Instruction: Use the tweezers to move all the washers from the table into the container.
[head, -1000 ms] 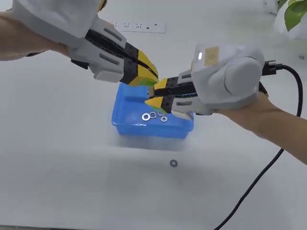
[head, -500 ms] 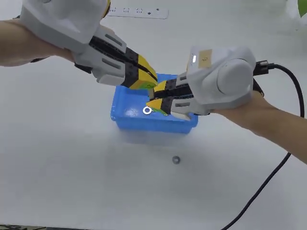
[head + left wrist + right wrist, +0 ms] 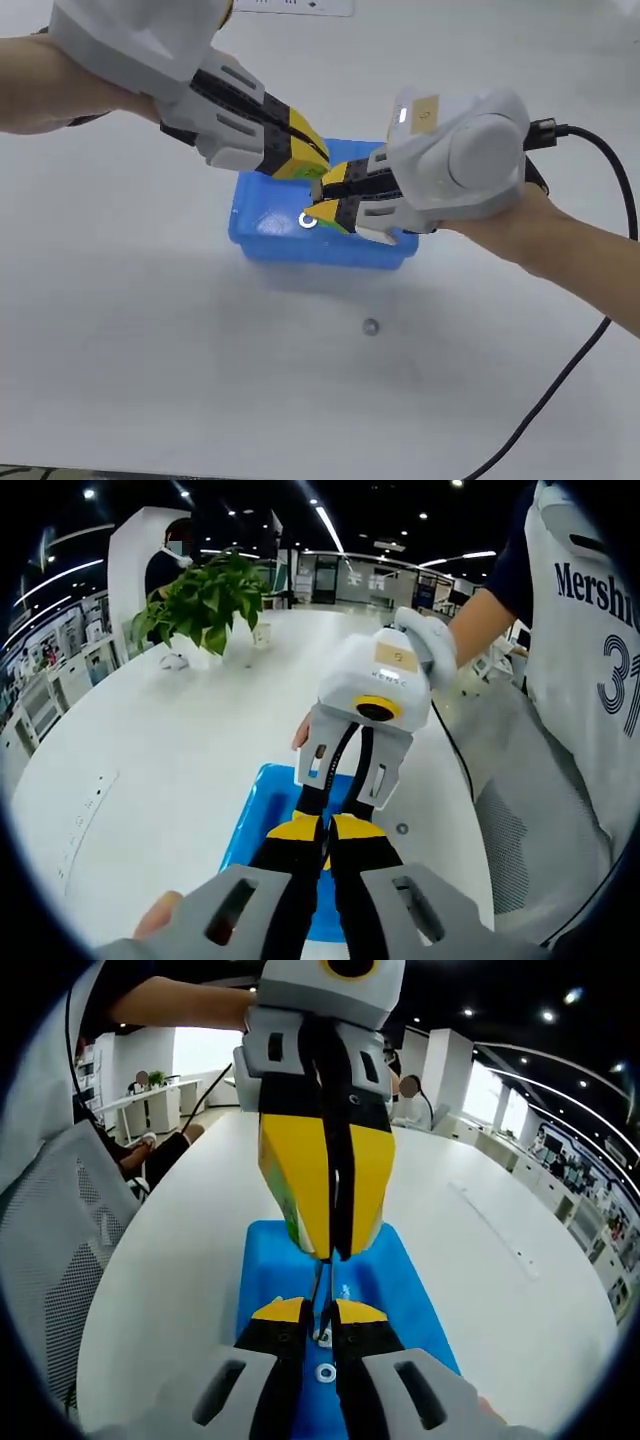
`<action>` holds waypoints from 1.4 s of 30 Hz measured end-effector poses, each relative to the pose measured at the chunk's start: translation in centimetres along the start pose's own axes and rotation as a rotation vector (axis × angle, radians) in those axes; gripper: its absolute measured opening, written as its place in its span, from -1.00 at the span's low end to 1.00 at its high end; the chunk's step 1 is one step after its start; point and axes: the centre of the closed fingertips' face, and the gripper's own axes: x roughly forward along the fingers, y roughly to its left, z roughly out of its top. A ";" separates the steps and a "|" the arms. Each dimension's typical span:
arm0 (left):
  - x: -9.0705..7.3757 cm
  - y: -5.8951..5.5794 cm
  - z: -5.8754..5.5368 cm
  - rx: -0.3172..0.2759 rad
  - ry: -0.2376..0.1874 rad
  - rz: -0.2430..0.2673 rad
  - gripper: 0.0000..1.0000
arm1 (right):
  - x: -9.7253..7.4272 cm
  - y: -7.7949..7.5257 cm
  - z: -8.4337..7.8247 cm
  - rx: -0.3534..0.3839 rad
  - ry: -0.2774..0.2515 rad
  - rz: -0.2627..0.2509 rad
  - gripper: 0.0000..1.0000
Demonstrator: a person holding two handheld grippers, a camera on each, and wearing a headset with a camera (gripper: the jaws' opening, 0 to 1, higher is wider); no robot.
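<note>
The white table is seen to carry a blue container near its middle. Over the container the left gripper and the right gripper are held tip to tip, the left from the far left side, the right from the right side.

The left gripper's jaws are pressed together. In the right gripper view the thin tweezers are seen emerging from their tips and running down into the right gripper's jaws. Those jaws are closed on the tweezers' lower part, with only a narrow slit between them. Whether anything is gripped by the tweezers' points cannot be told.

Two washers are seen on the container's floor just beneath the right gripper's tips, one behind the other. In the head view one of them is shown by the container's near wall, just beside the lower jaw tip.

A loose washer is seen on the bare table, in front of the container's near right corner and well apart from both grippers
</note>
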 end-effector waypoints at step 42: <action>-1.9 -0.6 1.3 0.015 0.007 0.039 -0.88 | -1.3 0.3 2.5 -0.027 -0.029 -0.037 -0.76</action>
